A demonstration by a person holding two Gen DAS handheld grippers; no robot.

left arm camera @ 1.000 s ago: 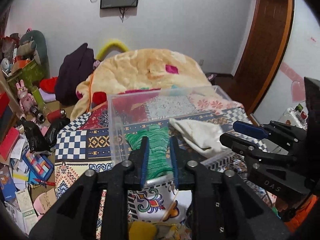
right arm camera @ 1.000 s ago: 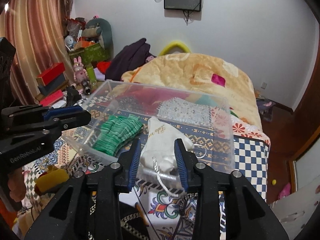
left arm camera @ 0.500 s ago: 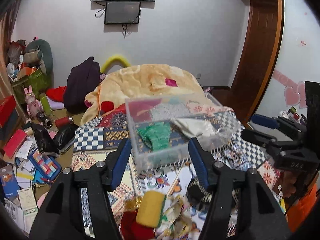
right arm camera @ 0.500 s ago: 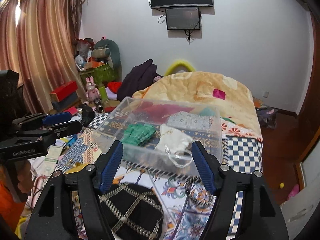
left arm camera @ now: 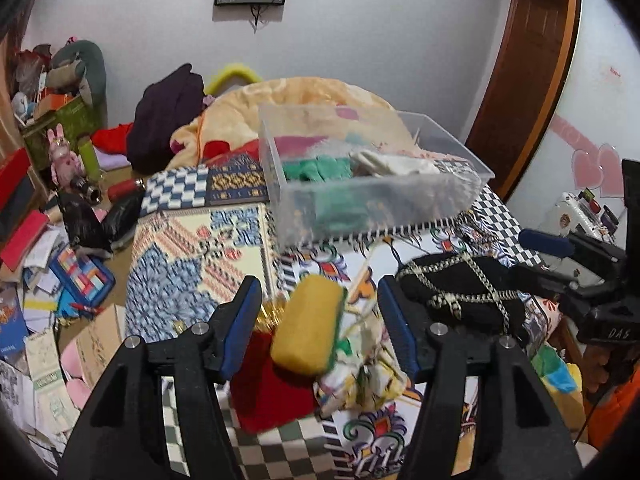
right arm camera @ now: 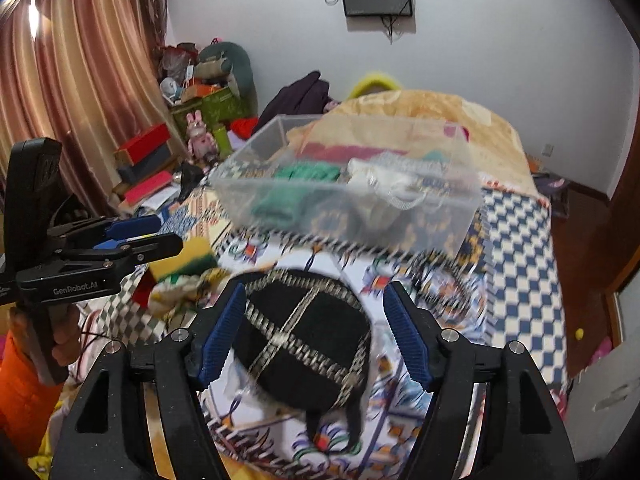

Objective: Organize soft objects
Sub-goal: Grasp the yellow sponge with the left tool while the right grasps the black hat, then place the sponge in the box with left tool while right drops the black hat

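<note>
A clear plastic bin (left arm camera: 472, 164) (right arm camera: 464, 216) sits on the patterned bedspread and holds a green knit item (left arm camera: 320, 168) (right arm camera: 308, 172) and a white drawstring pouch (left arm camera: 396, 162) (right arm camera: 384, 174). My left gripper (left arm camera: 318, 320) is open and empty over a yellow sponge (left arm camera: 308, 322) (right arm camera: 188, 258), a red cloth (left arm camera: 272, 392) and a floral cloth (left arm camera: 360, 376). My right gripper (right arm camera: 314, 332) is open and empty over a black cap with silver trim (right arm camera: 304, 340) (left arm camera: 460, 288).
The patterned bedspread (left arm camera: 192, 248) (right arm camera: 520, 248) covers the bed, with an orange blanket (left arm camera: 312, 92) behind the bin. The floor at left (left arm camera: 44, 264) is littered with books, boxes and toys. A wooden door (left arm camera: 520, 60) stands at right.
Both grippers let go of the green item and the white pouch in the bin, opened, and pulled back toward me and down over the near pile.
</note>
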